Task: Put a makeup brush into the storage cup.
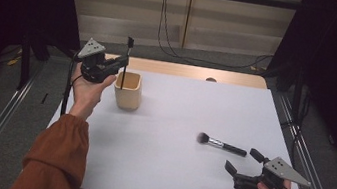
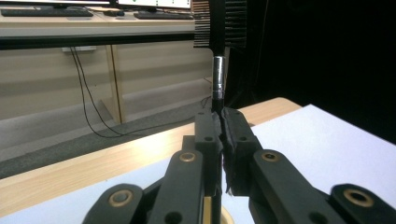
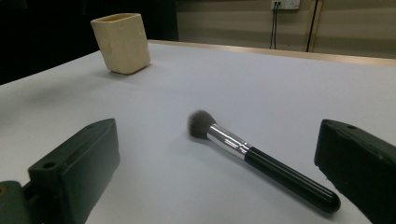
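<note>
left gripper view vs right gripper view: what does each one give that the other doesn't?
Left gripper view: the left gripper, jaws shut on the thin black handle of a comb brush held upright, its toothed head at the top, with desks and hanging cables behind.

Right gripper view: the right gripper, jaws wide open and apart from the makeup brush that lies flat between them, and the whole cream holder farther back.

Both: the white table top with its wooden edge.

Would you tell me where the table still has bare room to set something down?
Free: the wide white stretch between the cream cup and the powder brush, plus the far right corner. Crowded: around the cup under the left gripper, and between brush and right gripper.
</note>
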`<action>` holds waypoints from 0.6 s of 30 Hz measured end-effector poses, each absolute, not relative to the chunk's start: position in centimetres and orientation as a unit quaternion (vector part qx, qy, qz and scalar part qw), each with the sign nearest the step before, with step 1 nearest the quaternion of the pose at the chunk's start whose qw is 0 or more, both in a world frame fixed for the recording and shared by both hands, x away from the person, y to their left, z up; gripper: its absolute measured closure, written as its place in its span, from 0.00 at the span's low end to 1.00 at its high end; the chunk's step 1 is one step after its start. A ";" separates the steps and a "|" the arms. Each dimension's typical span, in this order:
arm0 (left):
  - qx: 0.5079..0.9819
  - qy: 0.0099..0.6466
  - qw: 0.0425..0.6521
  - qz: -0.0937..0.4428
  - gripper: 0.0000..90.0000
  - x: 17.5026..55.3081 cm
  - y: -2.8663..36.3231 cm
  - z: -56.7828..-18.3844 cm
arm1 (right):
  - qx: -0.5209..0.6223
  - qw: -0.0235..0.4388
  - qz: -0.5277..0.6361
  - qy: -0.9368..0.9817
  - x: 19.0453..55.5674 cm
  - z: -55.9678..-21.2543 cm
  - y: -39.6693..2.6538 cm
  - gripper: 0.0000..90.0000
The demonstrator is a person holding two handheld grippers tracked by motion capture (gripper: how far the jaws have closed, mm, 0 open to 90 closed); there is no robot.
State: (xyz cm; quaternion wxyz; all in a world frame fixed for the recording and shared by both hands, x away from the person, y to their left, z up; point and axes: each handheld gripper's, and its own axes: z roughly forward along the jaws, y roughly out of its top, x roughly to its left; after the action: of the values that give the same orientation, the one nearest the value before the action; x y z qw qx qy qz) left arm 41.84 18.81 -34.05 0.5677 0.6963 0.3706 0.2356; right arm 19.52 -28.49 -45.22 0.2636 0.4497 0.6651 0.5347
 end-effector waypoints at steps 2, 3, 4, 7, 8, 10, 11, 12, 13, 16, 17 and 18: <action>0.693 0.370 0.572 0.234 0.95 42.1 18.8 -34.1 | 0.450 0.263 0.535 0.665 19.5 -45.2 -28.5 0.00; 0.696 0.368 0.569 0.238 0.95 42.2 18.8 -34.1 | 0.450 0.263 0.535 0.665 19.5 -45.2 -28.5 0.00; 0.696 0.367 0.569 0.239 0.95 42.4 18.7 -34.1 | 0.449 0.264 0.535 0.665 19.5 -45.2 -28.5 0.00; 0.696 0.365 0.570 0.241 0.95 43.1 18.6 -34.5 | 0.450 0.264 0.535 0.665 19.5 -45.2 -28.5 0.00; 0.696 0.362 0.572 0.240 0.95 43.3 18.6 -34.6 | 0.450 0.263 0.535 0.665 19.5 -45.2 -28.5 0.00; 0.694 0.364 0.573 0.240 0.95 43.6 18.5 -34.9 | 0.450 0.265 0.535 0.664 19.5 -45.2 -28.5 0.00; 0.694 0.365 0.574 0.238 0.95 43.7 18.5 -35.0 | 0.449 0.267 0.534 0.665 19.4 -45.2 -28.5 0.00; 0.695 0.365 0.571 0.239 0.95 43.8 18.4 -35.2 | 0.447 0.269 0.530 0.668 19.4 -45.2 -28.6 0.00; 0.696 0.366 0.570 0.240 0.95 43.9 18.4 -35.3 | 0.448 0.269 0.530 0.668 19.4 -45.2 -28.6 0.00; 0.695 0.368 0.568 0.240 0.95 44.1 18.5 -35.5 | 0.448 0.268 0.530 0.668 19.4 -45.2 -28.6 0.00; 0.694 0.370 0.570 0.239 0.95 44.1 18.5 -35.6 | 0.448 0.268 0.530 0.668 19.4 -45.2 -28.6 0.00; 0.695 0.368 0.566 0.245 0.95 44.1 18.5 -35.7 | 0.448 0.268 0.530 0.669 19.4 -45.2 -28.6 0.00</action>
State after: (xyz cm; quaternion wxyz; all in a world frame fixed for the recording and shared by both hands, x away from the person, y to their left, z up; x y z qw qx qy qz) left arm 44.12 18.54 -35.69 0.5664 0.6953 0.3682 0.2452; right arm 19.38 -28.57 -45.23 0.2685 0.4479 0.6685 0.5295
